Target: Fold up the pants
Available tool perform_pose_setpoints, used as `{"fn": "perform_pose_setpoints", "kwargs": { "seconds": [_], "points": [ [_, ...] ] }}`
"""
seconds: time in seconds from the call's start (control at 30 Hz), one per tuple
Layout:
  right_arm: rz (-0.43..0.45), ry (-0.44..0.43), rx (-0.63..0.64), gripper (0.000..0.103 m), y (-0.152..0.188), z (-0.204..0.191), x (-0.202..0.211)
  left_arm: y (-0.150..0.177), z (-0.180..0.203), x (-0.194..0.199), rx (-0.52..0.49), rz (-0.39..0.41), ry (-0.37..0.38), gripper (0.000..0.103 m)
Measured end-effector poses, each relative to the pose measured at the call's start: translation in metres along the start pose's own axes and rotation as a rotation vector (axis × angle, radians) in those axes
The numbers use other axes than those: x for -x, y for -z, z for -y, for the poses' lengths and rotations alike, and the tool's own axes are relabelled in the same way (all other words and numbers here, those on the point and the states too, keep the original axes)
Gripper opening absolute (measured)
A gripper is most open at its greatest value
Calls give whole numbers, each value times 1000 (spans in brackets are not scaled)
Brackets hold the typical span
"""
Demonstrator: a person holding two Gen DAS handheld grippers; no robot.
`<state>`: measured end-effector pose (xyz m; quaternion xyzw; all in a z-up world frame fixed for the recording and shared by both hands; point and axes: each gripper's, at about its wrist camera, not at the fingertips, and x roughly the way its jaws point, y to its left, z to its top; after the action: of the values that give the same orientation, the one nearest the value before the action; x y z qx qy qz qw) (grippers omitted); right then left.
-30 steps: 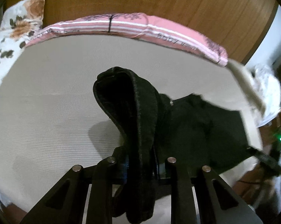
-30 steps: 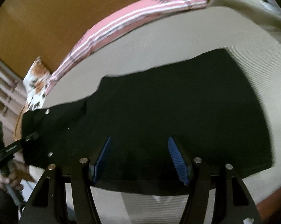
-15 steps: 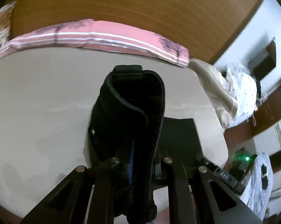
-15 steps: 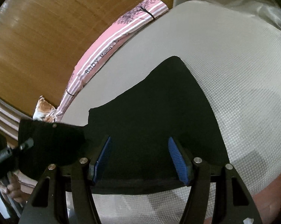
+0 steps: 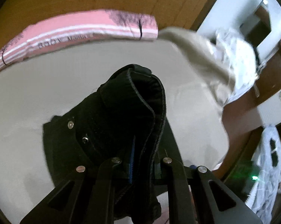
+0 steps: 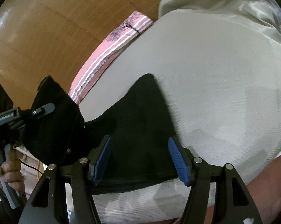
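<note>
Beige mattress fabric (image 6: 224, 93) fills most of both views, with a pink striped pillow (image 5: 80, 29) along its far edge against a brown wooden wall (image 6: 47, 28), and a pale crumpled sheet (image 5: 205, 56) piled at the far right.

Black pants (image 6: 140, 123) lie partly flat on the mattress, one end spread toward the near edge while the waistband end (image 5: 133, 100), with its metal snaps, is lifted clear of the surface and bunched.

The main risk, as I judge it, is the lifted waistband end slipping or landing crooked. The cloth is gathered thickly between the left fingers, so only part of the layers may be pinched; a quick swing across could shed a layer and leave the fold lumpy. A second risk is the flat part dragging: nothing visibly pins it, so any pull from the raised end could slide it toward the near edge of the mattress and skew the fold line.

The left gripper (image 5: 140, 168) is clamped narrow on the waistband end, cloth packed between its fingers and hanging down past them. The right gripper (image 6: 140, 160) stands wide, its blue pads (image 6: 175, 160) apart with nothing between them; it hovers over the near hem of the flat part, and whether it touches the cloth I cannot tell.
</note>
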<state>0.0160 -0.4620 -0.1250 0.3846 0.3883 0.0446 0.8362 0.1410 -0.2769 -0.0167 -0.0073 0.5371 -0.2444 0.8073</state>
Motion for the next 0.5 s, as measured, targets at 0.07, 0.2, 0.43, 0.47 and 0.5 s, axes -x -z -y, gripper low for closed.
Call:
{"fn": "perform_pose_setpoints", "kwargs": {
  "seconds": [0.07, 0.2, 0.43, 0.47, 0.5],
  "points": [
    [2, -5, -26, 61, -2, 9, 2, 4, 8, -28, -16, -52, -30, 14],
    [6, 0, -46, 61, -4, 19, 2, 17, 23, -68, -64, -87, -97, 16],
    [4, 12, -42, 61, -11, 20, -3, 26, 41, -79, -164, -44, -1, 50],
    [1, 16, -35, 61, -12, 18, -4, 28, 41, -75, -178, -30, 21, 52],
    [0, 17, -32, 61, -12, 17, -3, 29, 40, -70, -192, -19, 45, 53]
  ]
}}
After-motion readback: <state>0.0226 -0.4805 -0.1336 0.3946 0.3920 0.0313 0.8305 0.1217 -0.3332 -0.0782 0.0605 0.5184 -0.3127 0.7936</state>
